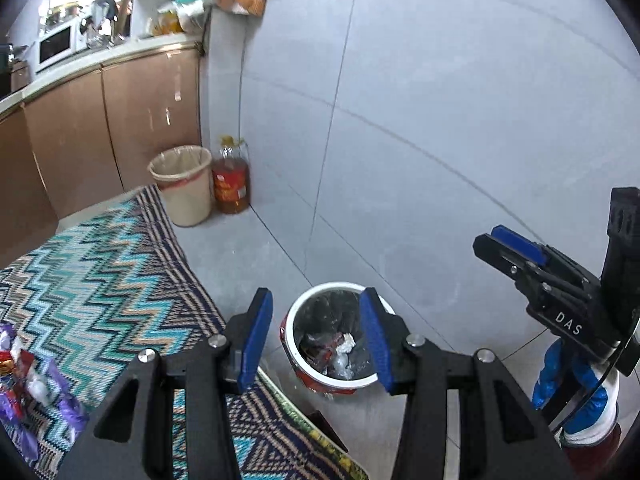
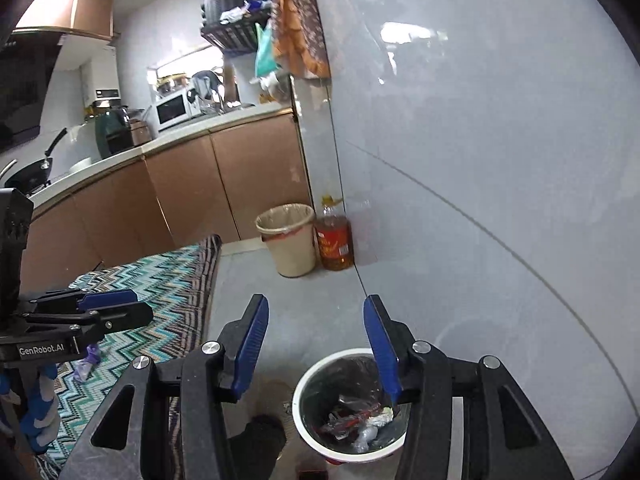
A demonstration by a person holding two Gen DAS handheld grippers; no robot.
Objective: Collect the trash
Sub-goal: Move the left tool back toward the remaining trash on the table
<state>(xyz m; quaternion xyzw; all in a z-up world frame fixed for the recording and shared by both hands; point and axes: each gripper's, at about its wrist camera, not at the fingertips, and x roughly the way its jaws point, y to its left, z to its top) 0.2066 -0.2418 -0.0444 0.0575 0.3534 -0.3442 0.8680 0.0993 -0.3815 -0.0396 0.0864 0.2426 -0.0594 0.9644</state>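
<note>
A: Item one, your grippers?
B: My left gripper (image 1: 318, 336) – blue pads spread wide, nothing between them, held above the small white bin (image 1: 294, 328). My right gripper (image 2: 316, 348) – likewise spread and empty, over the same bin (image 2: 306, 384).

A: Item two, the trash?
B: Crumpled wrappers and clear plastic (image 1: 334, 350) lying in the bin's dark liner. More loose wrappers (image 1: 24, 384), purple and red, on the zigzag mat (image 1: 100, 276) at my far left, well apart from the bin.

A: Item three, surroundings?
B: Beige waste basket (image 2: 289, 240) with liner on the grey tile floor (image 1: 256, 256), just beside an oil bottle (image 2: 335, 240) against the wall. Brown cabinets (image 2: 224, 184) behind; microwave (image 2: 174, 109) on the counter
</note>
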